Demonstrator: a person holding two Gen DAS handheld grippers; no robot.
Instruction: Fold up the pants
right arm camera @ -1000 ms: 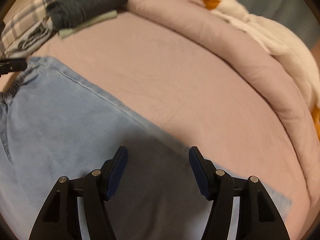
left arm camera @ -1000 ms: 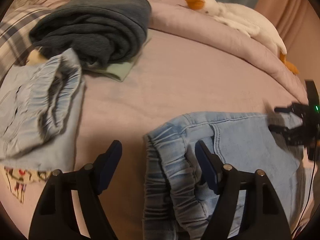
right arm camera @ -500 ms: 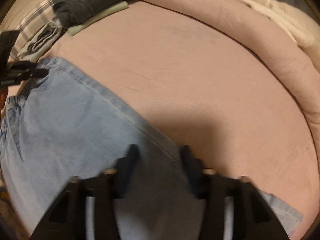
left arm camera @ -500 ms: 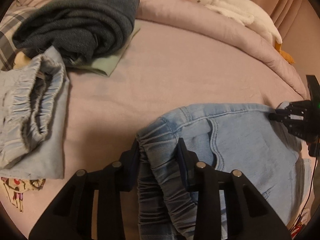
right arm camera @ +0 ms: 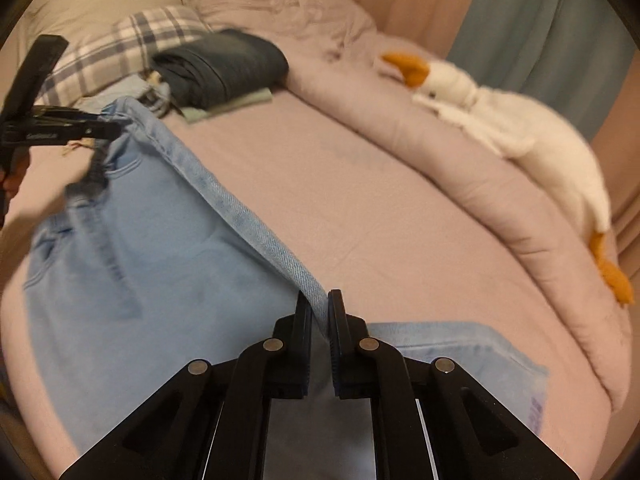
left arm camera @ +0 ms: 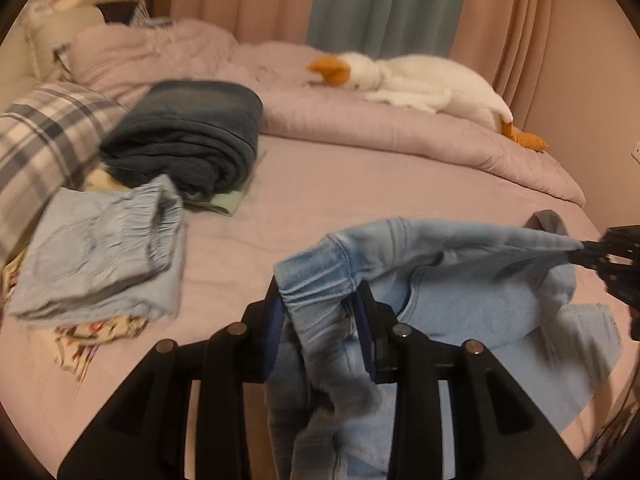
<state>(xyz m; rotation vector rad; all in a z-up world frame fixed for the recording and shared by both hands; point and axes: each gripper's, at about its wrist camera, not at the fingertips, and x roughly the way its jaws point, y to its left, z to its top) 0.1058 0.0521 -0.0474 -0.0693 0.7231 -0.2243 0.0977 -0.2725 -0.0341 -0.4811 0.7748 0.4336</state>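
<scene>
You're gripping the light blue pants (left arm camera: 460, 292) with both claws, so they're hanging stretched above the pink bed (left arm camera: 328, 200). Your left gripper (left arm camera: 320, 300) is pinching the bunched elastic waistband, with its jaws easing slightly apart around the denim. Your right gripper (right arm camera: 319, 312) is clamped nearly shut on the outer seam edge. Folded clothes (left arm camera: 180, 136) are sitting by the plaid pillow (left arm camera: 36, 136).

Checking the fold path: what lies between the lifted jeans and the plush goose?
Only bare pink sheet and the rolled duvet the goose lies on; nothing else sits between it and the jeans. The right wrist view shows it best.
</scene>
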